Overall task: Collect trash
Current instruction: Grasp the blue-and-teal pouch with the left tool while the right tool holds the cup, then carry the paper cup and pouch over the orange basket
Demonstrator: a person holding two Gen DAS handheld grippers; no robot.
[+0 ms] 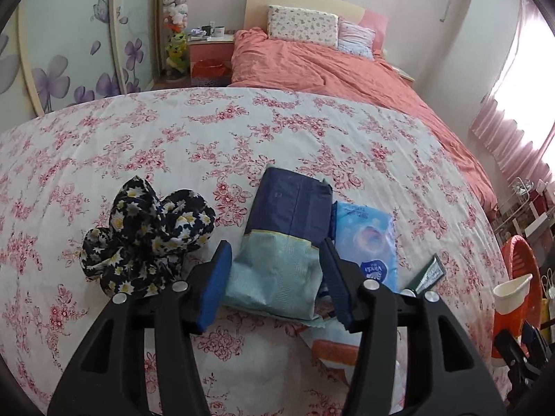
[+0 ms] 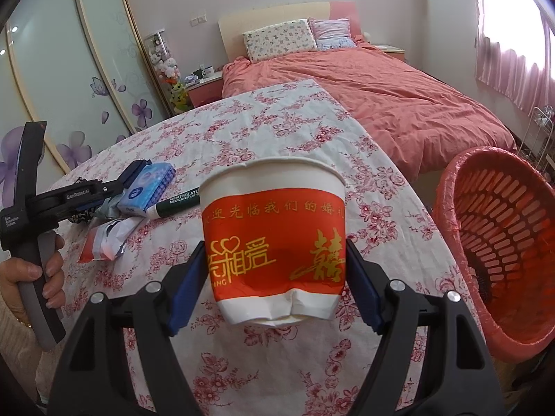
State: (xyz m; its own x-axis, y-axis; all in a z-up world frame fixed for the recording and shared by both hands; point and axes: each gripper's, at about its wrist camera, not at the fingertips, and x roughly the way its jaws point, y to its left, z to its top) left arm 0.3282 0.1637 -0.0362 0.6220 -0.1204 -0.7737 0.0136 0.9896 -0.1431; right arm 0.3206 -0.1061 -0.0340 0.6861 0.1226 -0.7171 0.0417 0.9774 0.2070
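My right gripper is shut on a dented red-and-white paper cup, held above the floral table's right edge, beside the red trash basket. My left gripper has its blue pads on both sides of a dark blue and pale green wrapper lying on the table; the pads touch its sides. The cup and basket show at the right edge of the left wrist view. The left gripper also shows in the right wrist view.
On the floral tablecloth lie a daisy-print fabric piece, a blue tissue pack, a green lip-balm tube and a crumpled red-white wrapper. A bed with a coral duvet lies beyond.
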